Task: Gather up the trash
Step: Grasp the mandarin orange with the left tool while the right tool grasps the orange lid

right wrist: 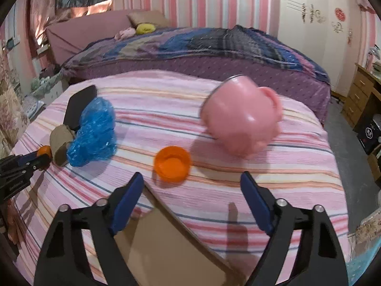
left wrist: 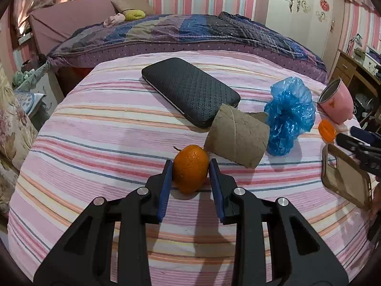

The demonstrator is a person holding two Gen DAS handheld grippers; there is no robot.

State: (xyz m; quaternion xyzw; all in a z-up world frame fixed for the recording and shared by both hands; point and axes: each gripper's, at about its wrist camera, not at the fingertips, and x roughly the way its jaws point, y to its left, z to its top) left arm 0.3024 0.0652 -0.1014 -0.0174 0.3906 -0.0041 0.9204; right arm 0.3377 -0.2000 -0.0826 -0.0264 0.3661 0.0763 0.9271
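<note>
Fingers of the left gripper (left wrist: 190, 166) clamp the orange (left wrist: 190, 168); right gripper (right wrist: 191, 183) fingers spread, empty.

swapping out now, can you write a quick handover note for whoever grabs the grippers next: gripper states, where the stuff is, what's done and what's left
Left gripper: pads on either side of the tangerine, which sits on the striped bedspread; contact looks made, not lifted.
Right gripper: open, holding nothing, above the clear phone case, aimed toward the orange cap.
Elsewhere on the bed: cardboard tube, blue plastic bag, black wallet, pink mug on its side.
Done: nothing collected that I can see; no bin in view.
Left: lift the tangerine, then probably the cap, tube and bag.
</note>
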